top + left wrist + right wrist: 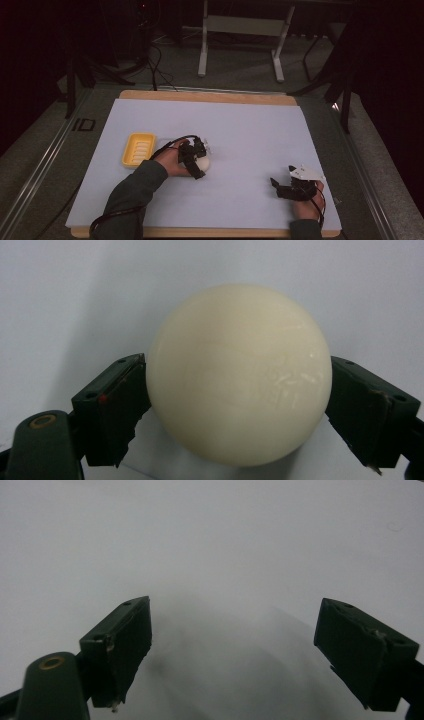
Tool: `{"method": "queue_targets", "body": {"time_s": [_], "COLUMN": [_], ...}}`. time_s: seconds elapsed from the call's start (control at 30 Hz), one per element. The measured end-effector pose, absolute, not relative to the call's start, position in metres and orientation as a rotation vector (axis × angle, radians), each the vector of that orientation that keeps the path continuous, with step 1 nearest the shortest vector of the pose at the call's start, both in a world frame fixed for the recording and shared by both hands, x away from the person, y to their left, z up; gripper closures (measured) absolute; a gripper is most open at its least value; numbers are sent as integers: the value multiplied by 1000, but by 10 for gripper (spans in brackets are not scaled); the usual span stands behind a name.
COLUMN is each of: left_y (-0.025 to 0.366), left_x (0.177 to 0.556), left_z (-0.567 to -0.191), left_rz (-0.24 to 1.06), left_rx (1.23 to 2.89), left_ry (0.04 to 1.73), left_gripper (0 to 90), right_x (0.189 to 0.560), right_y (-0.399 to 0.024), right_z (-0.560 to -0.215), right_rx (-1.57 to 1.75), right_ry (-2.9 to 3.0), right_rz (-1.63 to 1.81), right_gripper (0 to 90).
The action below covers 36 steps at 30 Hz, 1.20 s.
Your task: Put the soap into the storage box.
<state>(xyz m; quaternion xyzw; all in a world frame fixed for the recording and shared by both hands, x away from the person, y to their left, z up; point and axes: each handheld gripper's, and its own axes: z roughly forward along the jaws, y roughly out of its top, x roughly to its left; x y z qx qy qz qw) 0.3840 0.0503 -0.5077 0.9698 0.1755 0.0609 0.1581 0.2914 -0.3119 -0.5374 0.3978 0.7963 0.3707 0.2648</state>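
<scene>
Jaws of the left hand-held gripper (pixel 235 405) press on both sides of a cream ball (pixel 239 372) resting on the white-covered bench (pixel 250 130), just right of a yellow tray (pixel 138 149). Well apart, the right hand-held gripper (pixel 232 645) gapes wide over bare sheet, holding nothing.

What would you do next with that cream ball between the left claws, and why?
Probably lift it a little and carry it toward the yellow tray. The left gripper already has both jaws pressed against the cream ball, which sits on the white sheet just beside the tray. The right gripper rests open and apart.
</scene>
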Motion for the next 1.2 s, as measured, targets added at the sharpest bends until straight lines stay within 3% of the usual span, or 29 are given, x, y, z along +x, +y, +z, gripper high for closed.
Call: {"method": "queue_targets", "body": {"time_s": [0.6,1.2], "left_y": [37,24], "left_x": [391,394], "left_z": [-505,-502], "left_rz": [88,79], "left_rx": [2876,3008], "left_ry": [491,438], "left_gripper": [227,230], "right_x": [292,292], "right_y": [-312,-312], "right_z": [-537,-537], "right_rx": [1074,1072], "right_ry": [2154,2158], "right_rz": [1004,1001], "right_gripper": [154,154]}}
